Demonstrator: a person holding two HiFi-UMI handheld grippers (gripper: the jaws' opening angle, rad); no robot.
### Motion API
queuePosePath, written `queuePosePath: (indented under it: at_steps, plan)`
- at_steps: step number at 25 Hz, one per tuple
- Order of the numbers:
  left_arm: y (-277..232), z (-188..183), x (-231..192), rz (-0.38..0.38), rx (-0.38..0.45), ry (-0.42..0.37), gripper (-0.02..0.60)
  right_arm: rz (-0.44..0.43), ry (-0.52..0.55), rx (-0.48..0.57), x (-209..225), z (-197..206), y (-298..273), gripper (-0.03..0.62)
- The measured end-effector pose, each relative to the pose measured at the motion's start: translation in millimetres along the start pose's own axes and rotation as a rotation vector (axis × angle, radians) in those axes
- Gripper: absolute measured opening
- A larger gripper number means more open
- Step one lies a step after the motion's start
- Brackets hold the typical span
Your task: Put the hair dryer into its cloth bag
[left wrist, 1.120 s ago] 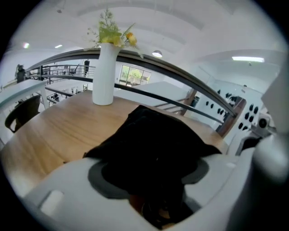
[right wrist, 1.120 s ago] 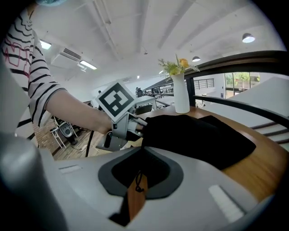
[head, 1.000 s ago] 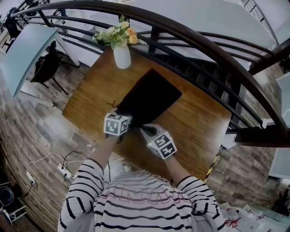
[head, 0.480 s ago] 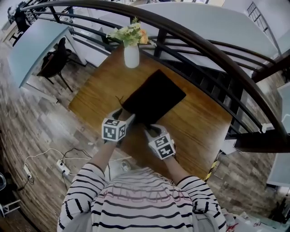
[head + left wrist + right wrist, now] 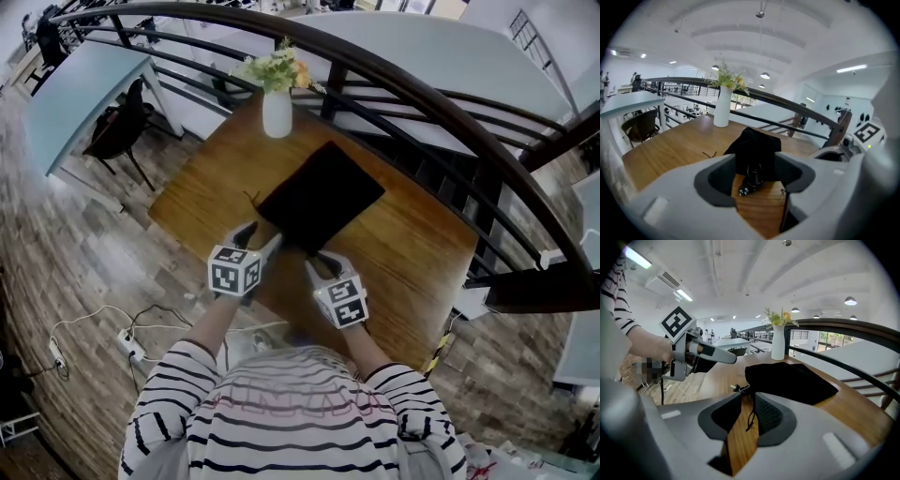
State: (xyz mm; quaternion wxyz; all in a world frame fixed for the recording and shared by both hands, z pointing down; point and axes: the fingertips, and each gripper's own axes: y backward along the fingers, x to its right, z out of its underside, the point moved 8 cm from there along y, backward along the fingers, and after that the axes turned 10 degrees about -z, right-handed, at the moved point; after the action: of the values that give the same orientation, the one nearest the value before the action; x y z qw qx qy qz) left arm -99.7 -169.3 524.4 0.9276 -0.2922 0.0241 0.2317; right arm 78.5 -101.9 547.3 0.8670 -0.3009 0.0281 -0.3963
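My right gripper (image 5: 322, 260), pinched shut a moment earlier, was coming open. A thin drawstring (image 5: 751, 416) ran loose between its jaws, and neither pad pressed on it. My left gripper (image 5: 258, 237) had its jaws wide and was only starting to close, with nothing clamped; past them I saw bare wood and the bag's mouth. Both tools had eased back toward me from the near edge of the cloth bag (image 5: 322, 197), which lay flat in the middle of the table (image 5: 412, 244). The white vase (image 5: 277, 112) stood well beyond it at the far edge.

I could not see the hair dryer's body in any view. Only a dark loop of cord and the plug (image 5: 743, 189) poked out at the bag's near end and rested on the wood. From that I judged the dryer was already inside and I had just let go of the bag. The mouth looked slack rather than cinched, so the cord and plug were still to be tucked in and the string pulled tight.
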Motion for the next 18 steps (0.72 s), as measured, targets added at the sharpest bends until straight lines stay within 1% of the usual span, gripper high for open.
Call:
queuePosePath:
  at_steps: [2,4,9,13,18]
  plan:
    - [11,-4,-3,0.002,0.025,-0.004,0.235,0.023,-0.003,0.040,-5,-7,5,0.072]
    - [23,-7,-1,0.004,0.051,-0.010,0.196,0.043,-0.010,0.087,-8,-12,14,0.063]
    - [55,-5,9,0.007,0.097,-0.028,0.147,0.077,-0.040,0.187,-22,-20,40,0.004]
    - [77,1,11,0.023,0.114,-0.034,0.132,0.077,-0.079,0.249,-34,-25,49,0.002]
    - [113,14,7,0.017,0.138,-0.044,0.078,0.079,-0.112,0.286,-56,-24,57,0.002]
